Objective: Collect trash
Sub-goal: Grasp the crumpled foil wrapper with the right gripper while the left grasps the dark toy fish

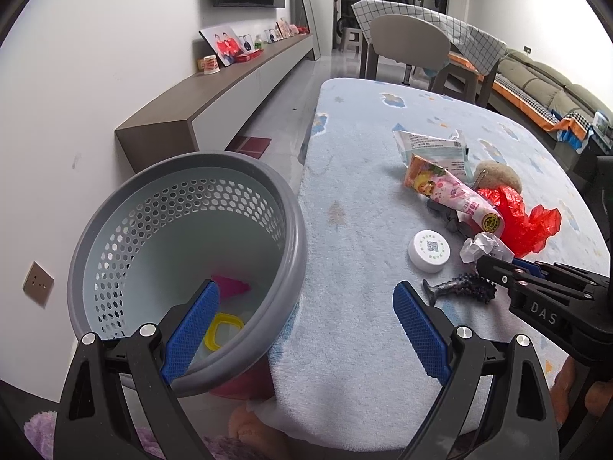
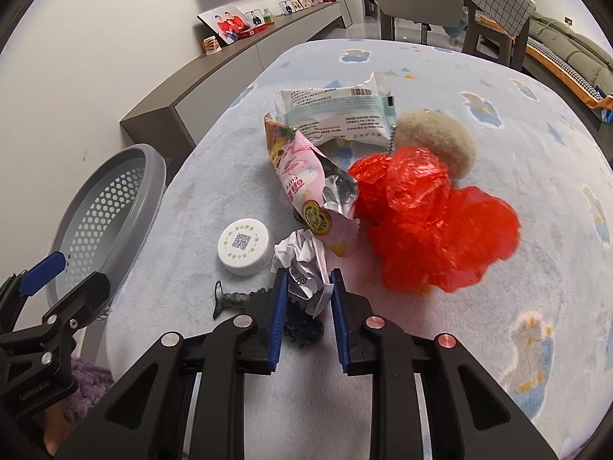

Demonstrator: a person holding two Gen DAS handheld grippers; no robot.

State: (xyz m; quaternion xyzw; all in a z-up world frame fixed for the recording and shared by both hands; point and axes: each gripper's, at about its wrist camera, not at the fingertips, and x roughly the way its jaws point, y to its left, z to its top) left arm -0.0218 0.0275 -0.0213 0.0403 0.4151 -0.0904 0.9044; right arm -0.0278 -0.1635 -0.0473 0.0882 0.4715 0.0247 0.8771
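Right gripper (image 2: 306, 287): jaws narrow, pads pressed on one crumpled white paper ball (image 2: 302, 258), which rests on the worktop (image 2: 498, 345) at its near edge. No earlier picture is on hand to compare.

Left gripper (image 1: 306, 322): jaws wide, nothing between them; one blue pad hangs over the basket mouth, the other over the worktop edge.

Count on the worktop, near to far:
- one dark toy figure with a fish-like tail (image 2: 230, 299), just beside the paper ball, partly hidden by the right gripper
- one white round cap with a QR code (image 2: 245, 247), near the paper ball, apart from it
- one pink foil snack wrapper (image 2: 306, 188), torn open, its lower end touching the paper ball
- one red plastic bag (image 2: 429, 222), crumpled, beside the wrapper
- one beige plush keychain ball (image 2: 440, 142), partly under the red bag
- one white-and-teal sealed packet (image 2: 333, 111), farthest, overlapped by the pink wrapper

Container: one grey perforated basket (image 1: 184, 176), standing beside the worktop's left edge. Inside it, two items visible: one yellow ring-shaped piece (image 1: 226, 329) and one pink piece (image 1: 231, 287); the left gripper's pad hides part of the bottom
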